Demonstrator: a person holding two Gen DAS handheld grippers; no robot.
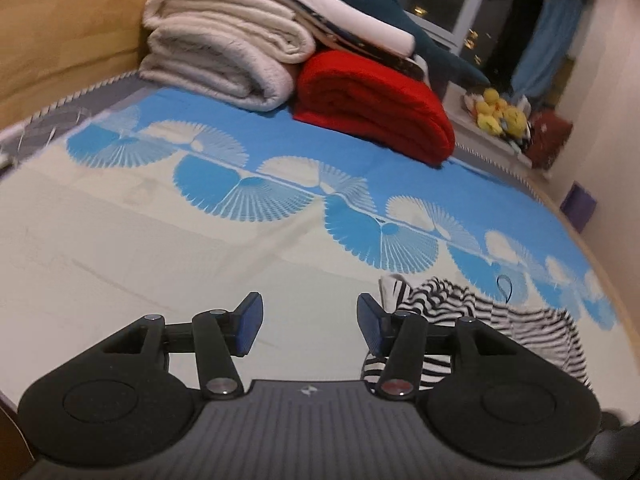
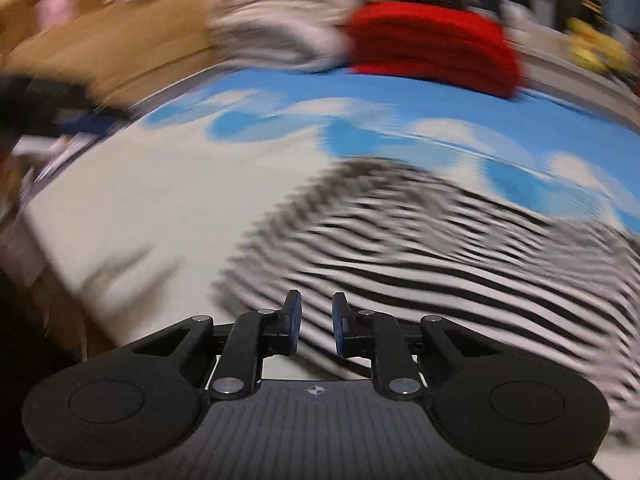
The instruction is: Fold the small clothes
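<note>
**Striped garment lay on the bed, both grippers above it**

The left gripper [image 1: 310, 328] stood wide open over the cream part of the bedspread [image 1: 120, 240], nothing between its blue pads. The black-and-white striped garment [image 1: 448, 312] lay crumpled just beside it, on its right, near the blue fan pattern. The right gripper [image 2: 316, 322] hung over the same striped cloth [image 2: 420, 248], its jaws nearly together with a narrow gap; heavy blur left it unclear whether they pinched any fabric. Folded cream blankets [image 1: 216, 48] and a red blanket [image 1: 372, 100] sat stacked at the far end.
</note>
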